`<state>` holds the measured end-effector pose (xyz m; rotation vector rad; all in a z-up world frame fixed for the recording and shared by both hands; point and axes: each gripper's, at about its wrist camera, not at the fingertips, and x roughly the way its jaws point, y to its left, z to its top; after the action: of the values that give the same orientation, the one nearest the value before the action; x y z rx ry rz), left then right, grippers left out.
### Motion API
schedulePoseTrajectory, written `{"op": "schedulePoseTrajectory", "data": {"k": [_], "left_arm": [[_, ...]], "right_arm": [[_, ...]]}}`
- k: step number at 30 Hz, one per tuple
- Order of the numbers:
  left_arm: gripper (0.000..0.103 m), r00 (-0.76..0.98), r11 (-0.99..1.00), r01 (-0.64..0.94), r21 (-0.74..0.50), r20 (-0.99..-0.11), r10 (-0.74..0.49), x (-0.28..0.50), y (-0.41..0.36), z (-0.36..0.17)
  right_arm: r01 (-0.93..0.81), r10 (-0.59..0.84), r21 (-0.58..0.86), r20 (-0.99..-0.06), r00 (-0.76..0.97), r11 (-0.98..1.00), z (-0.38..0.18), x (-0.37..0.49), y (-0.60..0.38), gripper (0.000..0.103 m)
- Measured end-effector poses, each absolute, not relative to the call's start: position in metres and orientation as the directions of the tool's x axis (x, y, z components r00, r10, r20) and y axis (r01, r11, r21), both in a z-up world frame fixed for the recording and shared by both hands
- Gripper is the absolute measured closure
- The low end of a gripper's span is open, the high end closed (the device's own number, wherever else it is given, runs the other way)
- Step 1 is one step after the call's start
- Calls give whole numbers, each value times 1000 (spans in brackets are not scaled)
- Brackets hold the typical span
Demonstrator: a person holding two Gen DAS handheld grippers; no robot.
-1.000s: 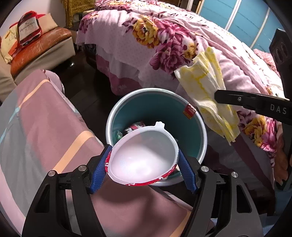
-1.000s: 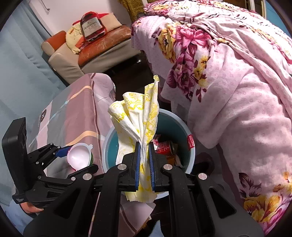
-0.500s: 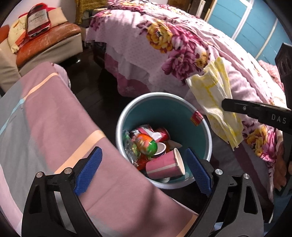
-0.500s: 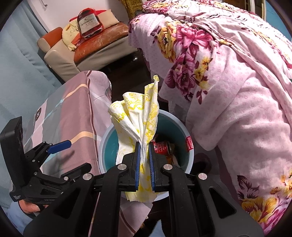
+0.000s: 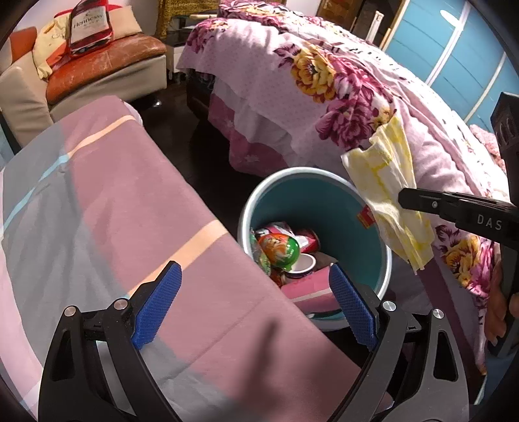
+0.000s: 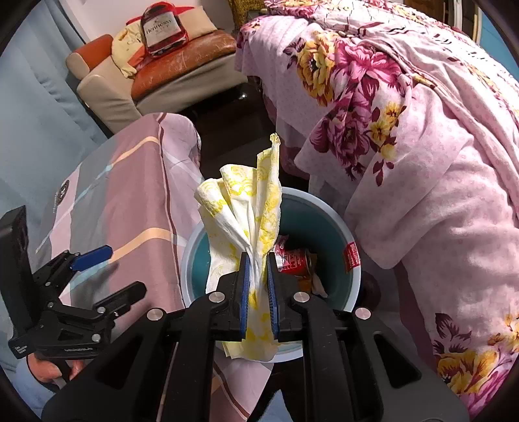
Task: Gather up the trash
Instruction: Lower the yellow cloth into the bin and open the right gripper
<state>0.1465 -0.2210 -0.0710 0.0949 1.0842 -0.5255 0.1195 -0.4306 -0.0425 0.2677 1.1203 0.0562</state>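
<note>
You have one bed [image 5: 324,84] under a pink floral quilt on the far side, and one striped pink-and-grey cover [image 5: 107,207] on the near side. One sofa [image 6: 168,78] stands behind, with one bottle-shaped cushion [image 6: 162,27] on it. Between bed and striped cover stands one teal bin [image 5: 327,207], upright, mouth open upward. Inside it you can count one pink paper cup [image 5: 308,290] lying on its side, one red can [image 6: 293,259], one green wrapper [image 5: 280,248] and one small white tub [image 5: 303,264]; the rest is too jumbled to count.

Your right gripper [image 6: 258,292] has its fingers clamped on one yellow-patterned paper napkin [image 6: 249,201]. Its long axis runs up along the fingers, its loose end pointing away, directly over the bin's near rim.

Your left gripper [image 5: 254,305] has its fingers spread wide with nothing between them, above the striped cover just beside the bin.
</note>
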Motion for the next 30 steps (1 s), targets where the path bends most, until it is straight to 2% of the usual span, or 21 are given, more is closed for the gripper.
{"op": "schedulePoseTrajectory", "data": {"k": [16,18,19,22,28,30], "left_arm": [[11,362,871,458,-177,-858,-364,159,-214,-72],[11,363,872,456,-175,-859,-361,160,-214,-73],[11,362,873,454,-176,-859,-361,160,-214,-73],[11,356,876,447,-184,-861,-362,161,-213,-76],[11,363,887,431,-168,-867,-341,160,-212,-78],[11,378,894,421,-155,-866,-328,158,-210,-75]], "right_arm": [[113,150,208,-909,390,972,-57,132,-426,89],[118,151,211,-910,386,970,-58,134,-428,80],[118,151,211,-911,384,970,-59,134,-428,71],[116,146,203,-915,377,972,-62,135,-429,65],[135,167,233,-911,378,963,-65,134,-434,25],[141,165,234,-909,382,962,-61,132,-435,25]]}}
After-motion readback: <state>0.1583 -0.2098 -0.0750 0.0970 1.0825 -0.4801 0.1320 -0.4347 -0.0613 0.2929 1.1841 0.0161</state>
